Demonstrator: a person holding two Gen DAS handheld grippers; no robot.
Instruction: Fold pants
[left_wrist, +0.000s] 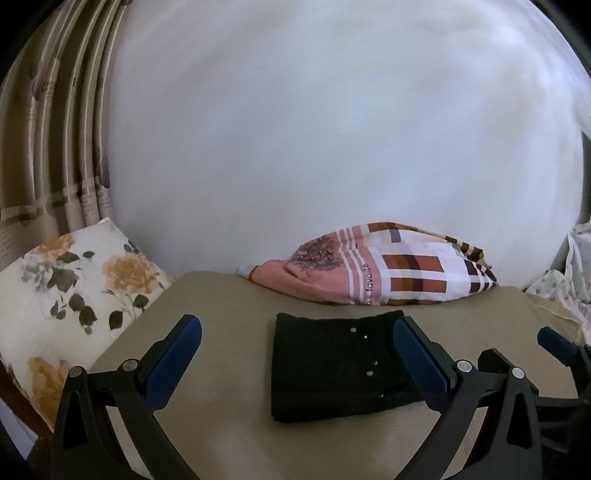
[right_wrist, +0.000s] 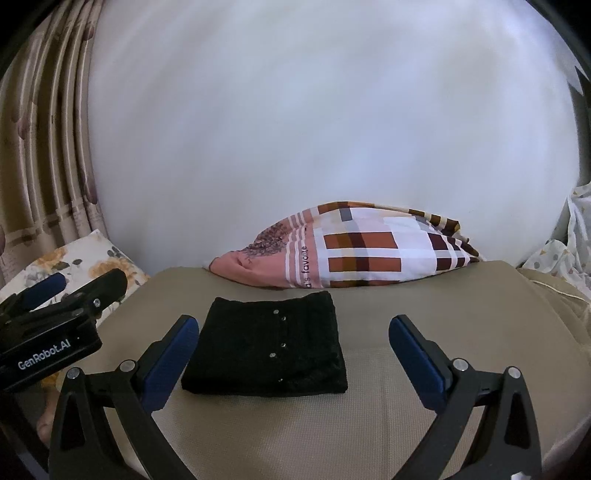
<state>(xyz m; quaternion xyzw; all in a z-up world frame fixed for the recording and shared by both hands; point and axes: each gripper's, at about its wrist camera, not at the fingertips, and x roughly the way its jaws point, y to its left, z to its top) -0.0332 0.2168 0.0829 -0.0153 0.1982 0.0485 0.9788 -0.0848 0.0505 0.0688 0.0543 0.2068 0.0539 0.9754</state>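
The left gripper (left_wrist: 297, 354) is sitting nearest the lens in the left wrist view, its blue-padded fingers (left_wrist: 173, 365) spread wide and gripping nothing; its right finger is overlapping the right side of the folded black pants (left_wrist: 332, 373) in the picture, but whether it is touching the fabric cannot be determined. The right gripper (right_wrist: 293, 354) is likewise standing fully open and empty in its own view, with one finger just beside the left edge of the pants (right_wrist: 267, 347) and the other well apart to the right. The pants are lying as a compact, squared rectangular stack on the beige mattress cover (right_wrist: 424, 387), roughly centred across its width and nearer the far edge than the near one, with a row of small metal studs showing along the top layer. A plaid pillow (right_wrist: 351, 251) is resting against the white wall at the far edge, close behind the pants but apart from them. A floral pillow (left_wrist: 74, 288) is leaning at the far-left corner, beside the striped curtain (left_wrist: 55, 129). Judging by the neat stack and both grippers being free of cloth, the folding is appearing complete or very nearly so; at most, a final straightening of edges is remaining, and no loose leg or waistband is showing outside the stack.
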